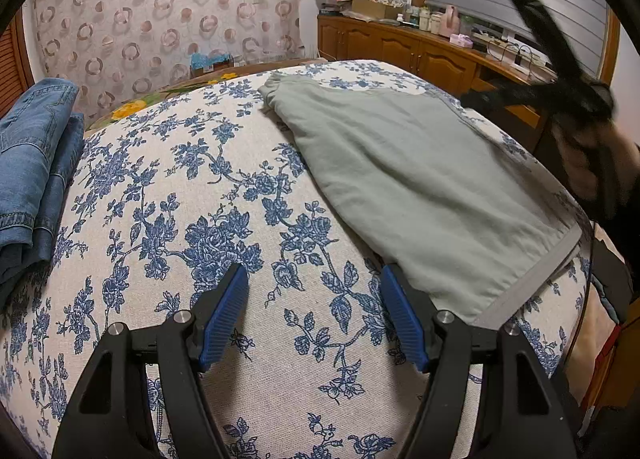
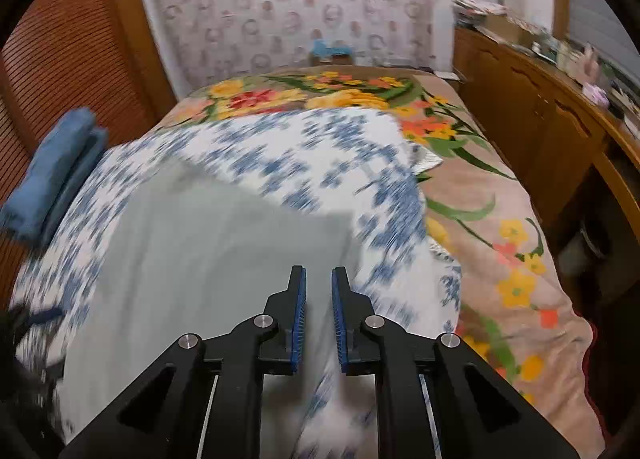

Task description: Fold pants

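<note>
The grey-green pants (image 1: 416, 187) lie flat on the blue-floral cloth (image 1: 208, 195) that covers the near part of the bed, already doubled lengthwise, the waistband (image 1: 532, 279) toward the near right edge and the leg ends pointing away toward the far wall. Neither tool holds them. The left gripper (image 1: 314, 315) hovers above the cloth just beside the pants' left edge, its blue fingers spread wide with nothing between them. The right gripper (image 2: 319, 315) hangs over the near right part of the garment, its fingers drawn close with a narrow gap showing and no fabric in it (this view is smeared by motion, so fine detail is unreliable).

The main risk, as a judgement, is a shallow pinch: a gripper could catch only the top layer, and the layers would part as the fold is lifted. A low grasp could also take the floral cloth along with the pants. Pulling near the bed's right edge might drag the waistband over the side. The folded jeans (image 1: 36, 163) lie well apart at the left and seem safe.
</note>
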A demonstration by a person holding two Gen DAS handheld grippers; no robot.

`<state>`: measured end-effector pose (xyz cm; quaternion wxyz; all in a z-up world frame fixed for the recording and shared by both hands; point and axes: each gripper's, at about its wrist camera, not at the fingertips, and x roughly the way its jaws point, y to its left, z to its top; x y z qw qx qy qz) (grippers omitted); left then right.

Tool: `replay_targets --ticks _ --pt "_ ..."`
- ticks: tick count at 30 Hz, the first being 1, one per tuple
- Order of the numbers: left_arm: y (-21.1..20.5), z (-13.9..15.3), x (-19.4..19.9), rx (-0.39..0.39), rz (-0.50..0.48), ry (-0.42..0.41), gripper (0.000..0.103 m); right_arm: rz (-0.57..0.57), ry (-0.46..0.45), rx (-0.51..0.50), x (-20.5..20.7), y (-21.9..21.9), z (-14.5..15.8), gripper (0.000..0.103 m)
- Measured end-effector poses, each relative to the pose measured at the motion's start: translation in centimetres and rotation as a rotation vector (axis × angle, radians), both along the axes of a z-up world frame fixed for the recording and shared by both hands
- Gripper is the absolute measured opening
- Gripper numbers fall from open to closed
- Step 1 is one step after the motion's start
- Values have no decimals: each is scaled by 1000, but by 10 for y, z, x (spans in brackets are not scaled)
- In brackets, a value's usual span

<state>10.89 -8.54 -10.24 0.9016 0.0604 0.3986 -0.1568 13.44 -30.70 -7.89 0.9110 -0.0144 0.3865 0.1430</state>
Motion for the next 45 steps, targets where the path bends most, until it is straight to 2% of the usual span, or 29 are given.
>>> replay_targets --ticks 1,3,6,11,15,19,22,34,37,45 --pt "0 0 0 1 0 0 70 24 2 2 -13 4 -2 14" --pt "0 0 0 1 1 0 70 65 29 79 -33 7 -6 14" --pt "0 1 0 3 -1 1 70 92 -16 9 -69 25 -12 14" --pt "0 1 0 5 0 0 70 98 -22 0 -99 31 -22 14" --pt "0 1 0 7 0 2 70 78 -43 -26 -109 29 -22 15" --pt "-1 0 0 14 -1 1 70 62 -41 -25 -119 27 -28 26" --pt "-1 0 1 20 -2 -1 70 44 -32 -13 -130 29 -30 28" --pt "1 5 -2 1 -9 -22 70 -20 -46 -23 -160 19 -20 29" --pt "-3 11 -11 -20 -42 -16 69 -31 -55 -42 -164 18 -19 29" --pt "-23 25 -42 -83 -148 -11 57 -71 -46 -55 -172 14 -20 29"
